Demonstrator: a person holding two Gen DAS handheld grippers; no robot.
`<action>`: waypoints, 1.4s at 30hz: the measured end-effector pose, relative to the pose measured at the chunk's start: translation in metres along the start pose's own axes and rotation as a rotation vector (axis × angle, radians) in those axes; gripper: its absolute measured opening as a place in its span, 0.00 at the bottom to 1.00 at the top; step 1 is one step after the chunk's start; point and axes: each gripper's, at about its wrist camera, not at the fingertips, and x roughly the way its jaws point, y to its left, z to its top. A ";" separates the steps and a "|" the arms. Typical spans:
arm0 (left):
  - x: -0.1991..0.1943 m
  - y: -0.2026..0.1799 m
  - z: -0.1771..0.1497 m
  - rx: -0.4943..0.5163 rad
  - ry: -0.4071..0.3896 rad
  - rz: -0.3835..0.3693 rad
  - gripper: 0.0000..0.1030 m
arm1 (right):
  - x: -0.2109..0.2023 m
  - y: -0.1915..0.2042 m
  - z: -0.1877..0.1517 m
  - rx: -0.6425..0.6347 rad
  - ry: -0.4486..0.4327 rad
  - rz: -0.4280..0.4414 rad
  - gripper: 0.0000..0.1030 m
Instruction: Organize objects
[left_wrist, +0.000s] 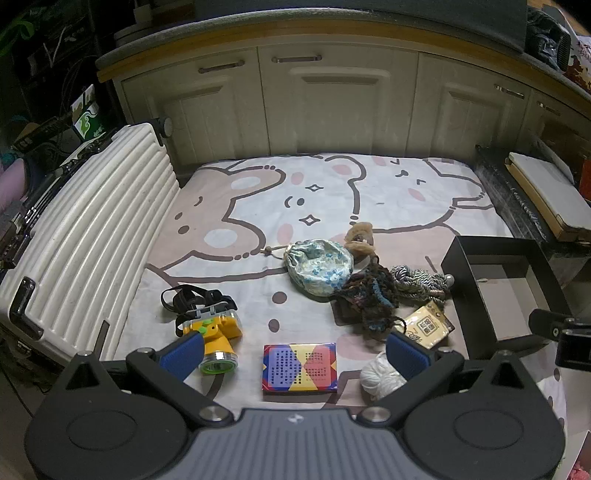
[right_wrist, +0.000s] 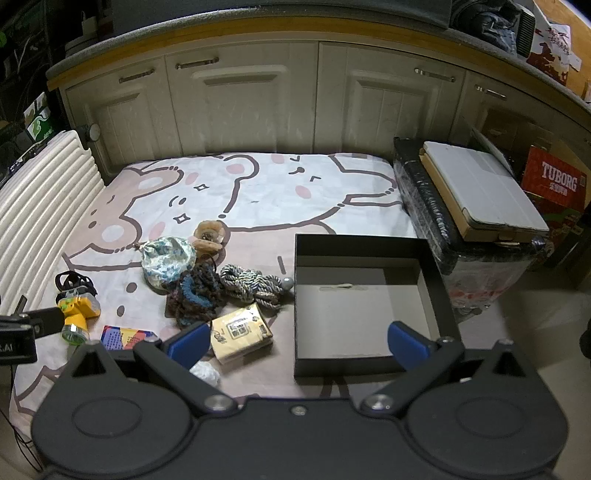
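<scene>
Loose objects lie on a cartoon-bear cloth (left_wrist: 317, 206). A yellow headlamp (left_wrist: 212, 336) lies left, a colourful card box (left_wrist: 300, 367) in front, a white ball (left_wrist: 380, 376) and a tan packet (left_wrist: 428, 326) to the right. A floral pouch (left_wrist: 319, 266), dark yarn (left_wrist: 369, 299) and grey rope (left_wrist: 417, 280) lie behind. An empty black box (right_wrist: 364, 306) stands right. My left gripper (left_wrist: 295, 354) is open above the card box. My right gripper (right_wrist: 298, 341) is open, hovering between the tan packet (right_wrist: 242, 334) and the black box.
A white ribbed suitcase (left_wrist: 92, 243) lies along the left edge. A wrapped black crate (right_wrist: 436, 218) with a white tablet case (right_wrist: 480, 188) on it stands right. Cream cabinets (left_wrist: 332, 110) run behind. A red Tuborg carton (right_wrist: 554, 192) is far right.
</scene>
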 end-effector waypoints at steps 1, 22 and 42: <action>0.000 0.000 0.000 0.001 0.000 -0.001 1.00 | 0.001 0.001 0.000 0.000 0.001 -0.001 1.00; 0.000 -0.002 -0.001 0.021 -0.001 -0.027 1.00 | 0.002 0.001 -0.002 -0.004 0.004 -0.002 1.00; 0.000 -0.002 -0.001 0.044 -0.002 -0.052 1.00 | 0.001 0.001 -0.002 -0.004 0.005 -0.001 1.00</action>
